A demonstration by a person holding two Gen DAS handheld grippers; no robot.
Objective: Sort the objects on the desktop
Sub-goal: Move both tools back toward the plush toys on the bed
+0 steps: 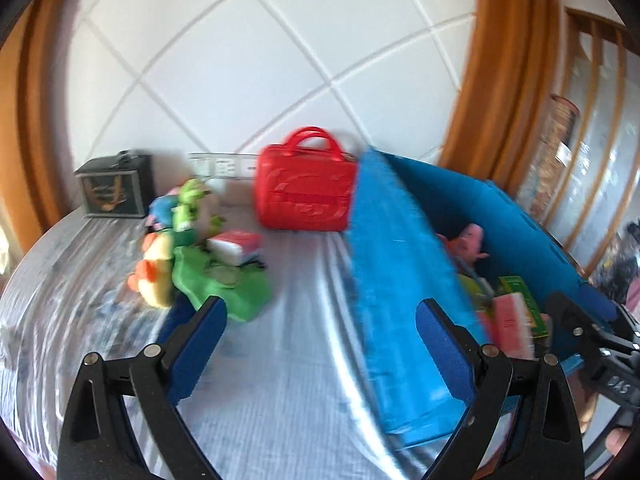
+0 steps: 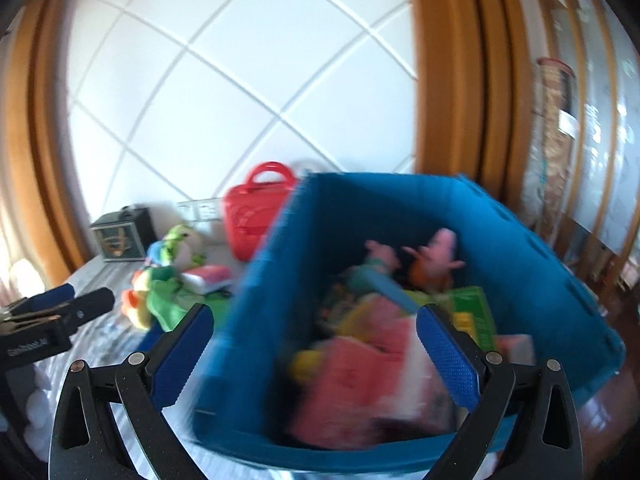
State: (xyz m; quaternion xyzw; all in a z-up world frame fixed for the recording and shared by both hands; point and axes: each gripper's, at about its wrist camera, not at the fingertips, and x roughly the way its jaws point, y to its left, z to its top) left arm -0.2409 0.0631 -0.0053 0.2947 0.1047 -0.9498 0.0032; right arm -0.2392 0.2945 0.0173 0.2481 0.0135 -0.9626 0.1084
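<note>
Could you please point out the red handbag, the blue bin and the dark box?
red handbag (image 1: 306,196), left wrist view, front panel.
blue bin (image 2: 516,256), right wrist view, inner far wall.
dark box (image 1: 112,190), left wrist view, front face.

Bare cloth between toy pile (image 1: 188,256) and blue bin (image 1: 400,292); red bag (image 1: 306,192) behind.

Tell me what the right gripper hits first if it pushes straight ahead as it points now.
Most likely the pink packet lying on top in the blue bin. The right gripper is open and aims into the bin's opening, though blur leaves depth uncertain.
</note>
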